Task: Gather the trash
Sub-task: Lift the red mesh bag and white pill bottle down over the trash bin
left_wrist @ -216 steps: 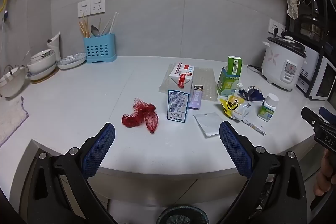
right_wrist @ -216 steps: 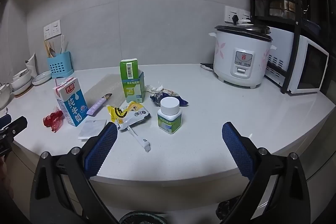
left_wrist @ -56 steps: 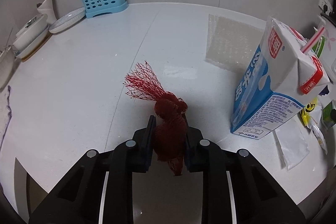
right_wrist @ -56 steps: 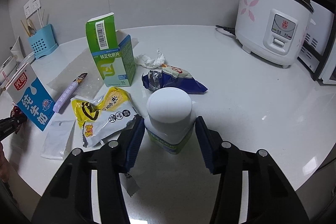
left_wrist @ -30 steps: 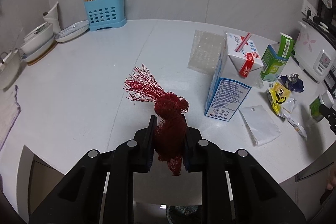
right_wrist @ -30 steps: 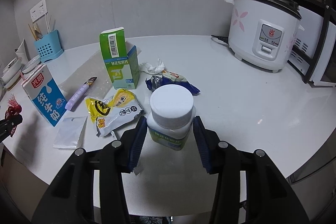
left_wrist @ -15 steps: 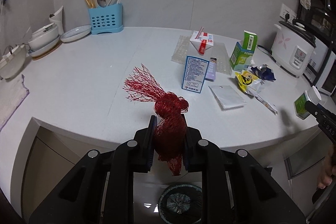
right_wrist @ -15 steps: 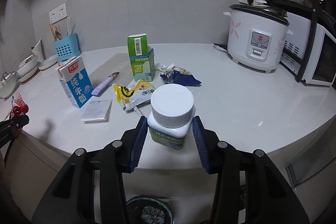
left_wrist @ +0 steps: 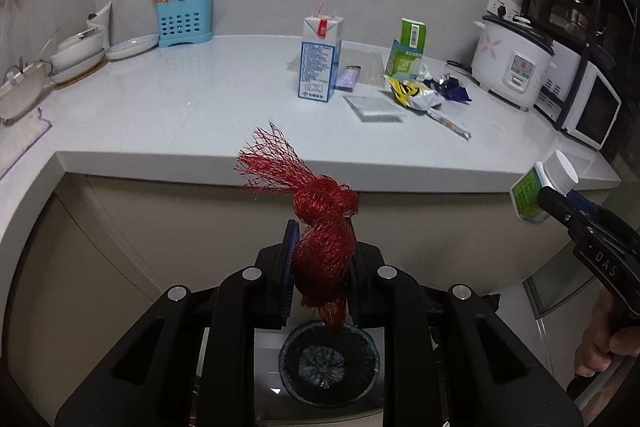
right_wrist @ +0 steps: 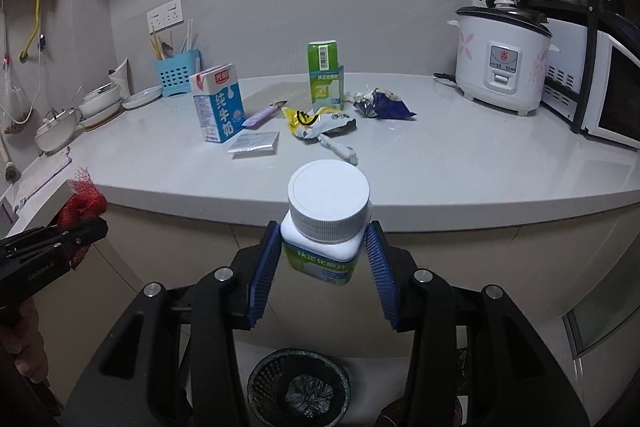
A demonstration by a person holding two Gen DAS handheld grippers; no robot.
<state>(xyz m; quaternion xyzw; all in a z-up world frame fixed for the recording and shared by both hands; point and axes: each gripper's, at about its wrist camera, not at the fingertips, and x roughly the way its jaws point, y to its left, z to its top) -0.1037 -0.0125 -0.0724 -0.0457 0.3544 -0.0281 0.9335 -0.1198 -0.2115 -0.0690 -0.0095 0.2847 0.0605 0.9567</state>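
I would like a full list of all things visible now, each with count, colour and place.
net bag: 1, red, held in left tool
pill bottle: 1, white and green, held in right tool
waste bin: 1, dark, on the floor below the tools
milk carton: 1, blue and white, upright on counter
green box: 1, upright on counter
wrappers: yellow, blue, on counter
rice cooker: 1, white, counter right
utensil holder: 1, blue, by the wall
left tool: black, shut
right tool: black, blue pads, shut
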